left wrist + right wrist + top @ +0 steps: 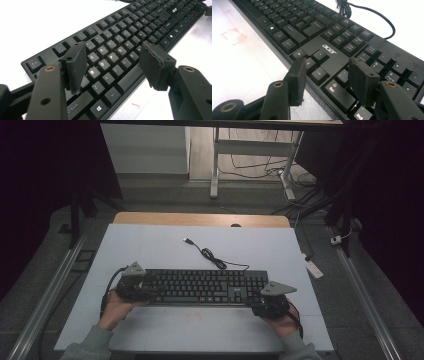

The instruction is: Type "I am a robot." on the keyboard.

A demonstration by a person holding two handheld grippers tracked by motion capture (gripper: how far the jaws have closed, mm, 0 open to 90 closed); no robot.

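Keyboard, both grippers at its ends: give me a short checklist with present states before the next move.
1. Keyboard lies flat on the table: ok.
2. Left gripper jaws open over the letter keys, nothing pressed between the pads: ok.
3. Right gripper jaws open over the arrow keys and number pad: ok.
4. Keyboard cable lies loose behind the keyboard, apart from both grippers: ok.
5. Either jaw touching a key: cannot tell.

White table (150,245), desk frame (215,165), perhaps a power strip (314,268)
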